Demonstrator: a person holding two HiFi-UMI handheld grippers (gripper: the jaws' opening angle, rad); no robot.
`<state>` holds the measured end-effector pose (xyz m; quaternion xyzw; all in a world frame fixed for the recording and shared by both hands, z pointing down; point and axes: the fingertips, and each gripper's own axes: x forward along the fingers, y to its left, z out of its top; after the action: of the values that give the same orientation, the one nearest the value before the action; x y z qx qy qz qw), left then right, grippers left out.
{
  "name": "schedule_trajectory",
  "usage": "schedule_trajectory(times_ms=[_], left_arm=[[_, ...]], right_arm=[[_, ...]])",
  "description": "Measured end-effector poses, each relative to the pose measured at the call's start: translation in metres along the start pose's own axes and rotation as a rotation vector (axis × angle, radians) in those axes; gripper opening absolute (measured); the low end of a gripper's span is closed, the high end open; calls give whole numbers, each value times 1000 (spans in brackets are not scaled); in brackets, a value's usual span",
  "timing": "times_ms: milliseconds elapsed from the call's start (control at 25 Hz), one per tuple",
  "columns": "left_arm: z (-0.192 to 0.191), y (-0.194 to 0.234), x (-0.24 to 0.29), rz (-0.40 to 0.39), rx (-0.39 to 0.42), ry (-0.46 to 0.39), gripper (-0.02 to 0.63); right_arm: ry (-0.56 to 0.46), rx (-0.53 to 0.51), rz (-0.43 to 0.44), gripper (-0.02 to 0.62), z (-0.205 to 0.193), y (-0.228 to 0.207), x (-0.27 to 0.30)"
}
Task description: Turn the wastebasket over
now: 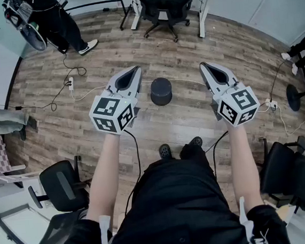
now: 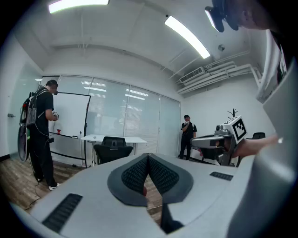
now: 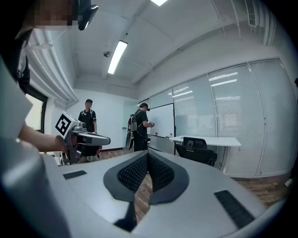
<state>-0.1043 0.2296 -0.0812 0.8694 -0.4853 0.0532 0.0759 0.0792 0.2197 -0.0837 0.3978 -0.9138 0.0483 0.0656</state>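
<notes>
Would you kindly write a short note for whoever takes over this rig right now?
Left tongs: shut, empty, held out above the floor.
Right tongs: shut, empty, held out likewise.
Wastebasket: dark and round, on the wooden floor, between the two tongs in the head view, touched by neither. Which end is up I cannot tell.
Done: nothing yet.
Left: reach down, grip it, turn it over.

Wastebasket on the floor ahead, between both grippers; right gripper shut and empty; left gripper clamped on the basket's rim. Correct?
Not the left gripper: the left gripper view shows its jaws closed on nothing, clear of the wastebasket. The rest holds: it stands on the floor ahead between both grippers, and the right gripper is shut and empty.
</notes>
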Motion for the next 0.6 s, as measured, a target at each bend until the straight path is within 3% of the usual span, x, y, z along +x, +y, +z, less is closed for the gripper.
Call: schedule_trajectory(times_ms=[600], left_arm=[[-4,8,2,-12,-11,9,17]], right_arm=[[24,-35,-9,31,-8,3,3]])
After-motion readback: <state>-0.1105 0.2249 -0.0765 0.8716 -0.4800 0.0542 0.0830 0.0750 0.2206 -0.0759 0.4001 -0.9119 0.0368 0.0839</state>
